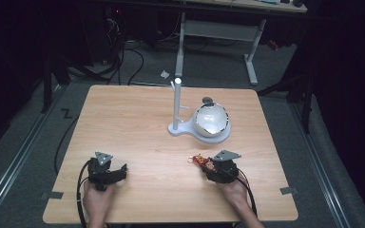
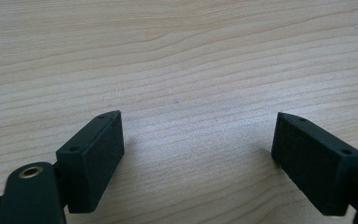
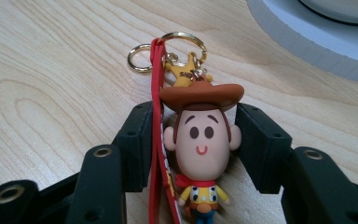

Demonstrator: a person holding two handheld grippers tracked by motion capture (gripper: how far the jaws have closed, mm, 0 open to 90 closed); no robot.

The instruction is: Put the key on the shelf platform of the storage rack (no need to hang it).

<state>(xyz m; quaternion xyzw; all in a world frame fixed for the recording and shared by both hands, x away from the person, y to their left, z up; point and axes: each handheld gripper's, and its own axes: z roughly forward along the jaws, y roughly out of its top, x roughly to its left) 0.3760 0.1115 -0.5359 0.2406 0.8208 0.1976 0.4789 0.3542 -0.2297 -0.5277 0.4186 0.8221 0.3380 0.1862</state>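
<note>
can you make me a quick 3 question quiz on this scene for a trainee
1. True or false: the left tool has something between its jaws.
2. What does the right tool grip?
A. a spoon
B. a cowboy figure keychain
C. a cable
3. Fill in: the white bowl sits on the base of a white ____ with an upright post.

Key
1. False: its jaws stand apart over bare table.
2. B
3. stand

Bowl (image 1: pixel 211 120) on stand (image 1: pixel 180 128), mid-table (image 1: pixel 123 123)
</note>
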